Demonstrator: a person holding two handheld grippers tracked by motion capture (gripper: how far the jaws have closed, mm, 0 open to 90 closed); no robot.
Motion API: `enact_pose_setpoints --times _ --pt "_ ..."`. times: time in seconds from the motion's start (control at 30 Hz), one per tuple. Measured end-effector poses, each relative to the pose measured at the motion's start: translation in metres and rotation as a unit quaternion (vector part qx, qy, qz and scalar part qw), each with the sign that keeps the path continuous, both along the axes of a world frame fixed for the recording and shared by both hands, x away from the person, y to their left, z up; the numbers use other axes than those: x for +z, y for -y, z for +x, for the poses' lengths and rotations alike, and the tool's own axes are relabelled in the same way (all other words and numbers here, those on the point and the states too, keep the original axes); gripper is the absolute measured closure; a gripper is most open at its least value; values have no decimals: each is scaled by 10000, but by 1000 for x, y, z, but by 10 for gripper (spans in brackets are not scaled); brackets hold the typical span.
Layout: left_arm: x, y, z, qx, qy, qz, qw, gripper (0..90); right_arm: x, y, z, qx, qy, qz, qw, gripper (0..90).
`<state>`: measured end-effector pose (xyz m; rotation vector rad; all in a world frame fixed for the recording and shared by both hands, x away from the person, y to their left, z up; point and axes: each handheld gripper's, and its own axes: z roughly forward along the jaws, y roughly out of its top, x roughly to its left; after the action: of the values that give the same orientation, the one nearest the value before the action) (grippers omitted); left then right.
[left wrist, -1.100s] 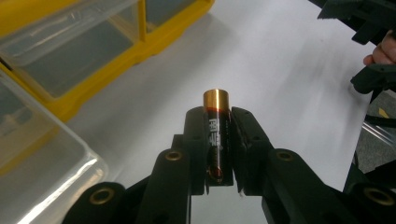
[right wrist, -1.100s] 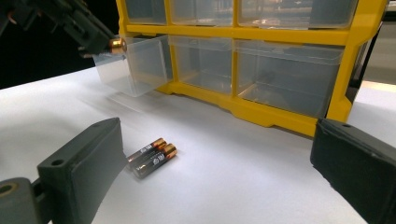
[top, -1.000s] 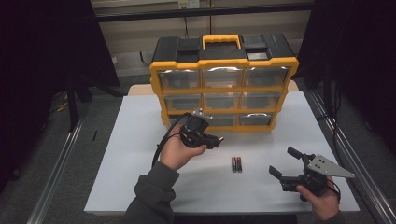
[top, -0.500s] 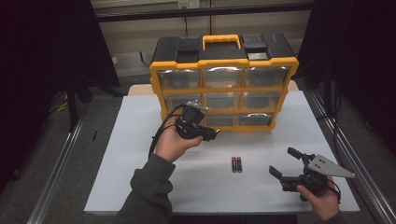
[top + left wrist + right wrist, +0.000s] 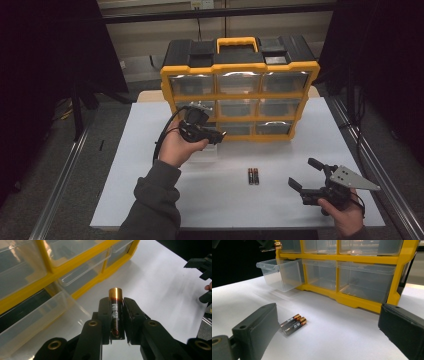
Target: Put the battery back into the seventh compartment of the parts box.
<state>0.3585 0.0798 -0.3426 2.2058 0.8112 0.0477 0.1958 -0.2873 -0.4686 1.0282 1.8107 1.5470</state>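
High view: left gripper (image 5: 216,135) raised in front of the yellow organizer (image 5: 240,95), beside its pulled-out bottom-left drawer (image 5: 204,154). Right gripper (image 5: 306,175) low on the tabletop (image 5: 280,210), fingers spread wide, empty.

Left gripper view: fingers clamped on a battery (image 5: 116,312), gold tip out.

Right gripper view: two batteries (image 5: 293,324) lie side by side, touching, between the spread fingers.

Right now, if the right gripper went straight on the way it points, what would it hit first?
Probably the two batteries on the table, just ahead of the open right gripper; beyond them stands the yellow organizer. Depth is unclear.
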Motion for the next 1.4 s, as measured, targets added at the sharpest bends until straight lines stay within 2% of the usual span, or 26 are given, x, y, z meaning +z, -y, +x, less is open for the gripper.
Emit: enact_pose_setpoints --times 0.1,0.2,0.33,0.37,0.43,0.47,0.53,1.13,1.27,1.33,1.4 --pt "0 -4 2 38 32 39 10000 775 0 0 0 0 10 0 10000 27" --pt "1 -7 5 58 24 -17 10000 775 0 0 0 -8 -5 7 10000 27" --pt "1 -10 9 193 58 40 9998 775 0 0 0 -1 12 2 10000 27" --pt "0 -12 10 131 19 22 9999 775 0 0 0 1 13 -5 10000 27" --pt "-1 -13 11 213 29 5 9998 775 0 0 0 -4 14 2 10000 27" --pt "-1 -14 13 167 30 66 9998 775 0 0 0 -4 14 2 10000 27" --pt "-3 -15 14 214 68 132 9997 775 0 -1 0 -10 27 11 10000 27" --pt "-29 -23 27 587 -40 334 9977 774 0 -1 0 31 38 -31 10000 27" --pt "-33 -21 27 569 -44 319 9979 774 0 -1 -1 29 31 -39 10000 27" --pt "-34 -20 26 589 23 300 9978 760 0 0 0 33 48 -58 10000 27" --pt "-34 -20 25 562 76 235 9981 661 0 0 0 9 44 -38 10000 27"
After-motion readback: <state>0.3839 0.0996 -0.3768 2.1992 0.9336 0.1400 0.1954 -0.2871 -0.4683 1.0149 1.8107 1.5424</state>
